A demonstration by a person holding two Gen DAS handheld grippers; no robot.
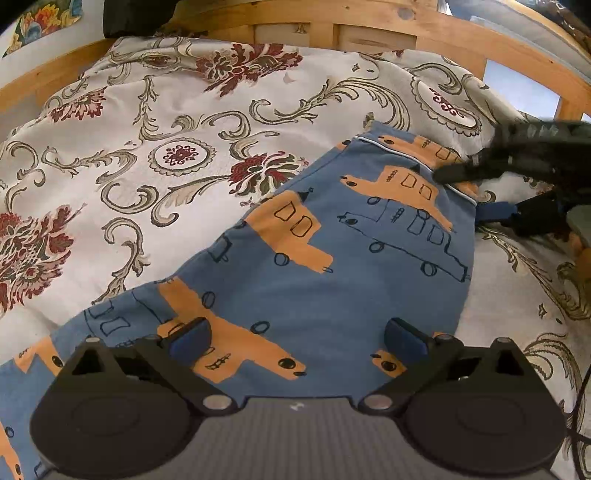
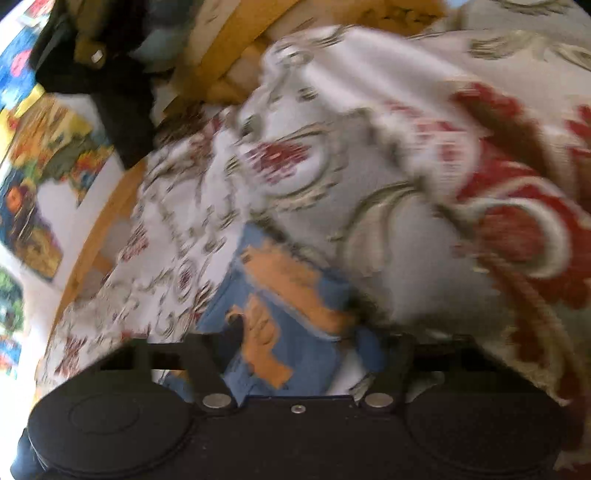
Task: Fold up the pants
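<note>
Blue pants point(image 1: 332, 288) printed with orange vehicles lie spread on the floral bedspread point(image 1: 166, 155). My left gripper point(image 1: 297, 338) hovers open just above the near part of the pants, with nothing between its blue-padded fingers point(image 1: 190, 339). At the right of the left wrist view, my right gripper point(image 1: 476, 192) has one finger above and one below the piped far edge of the pants. The right wrist view is blurred. It shows the right gripper point(image 2: 303, 339) drawn in around a bunched fold of the pants point(image 2: 280, 314).
A wooden bed frame point(image 1: 369, 26) curves along the far side of the bedspread. Dark clothing point(image 2: 110, 92) hangs over the frame, with colourful pictures point(image 2: 33, 177) on the wall behind. A black cable point(image 1: 580, 406) trails at the right.
</note>
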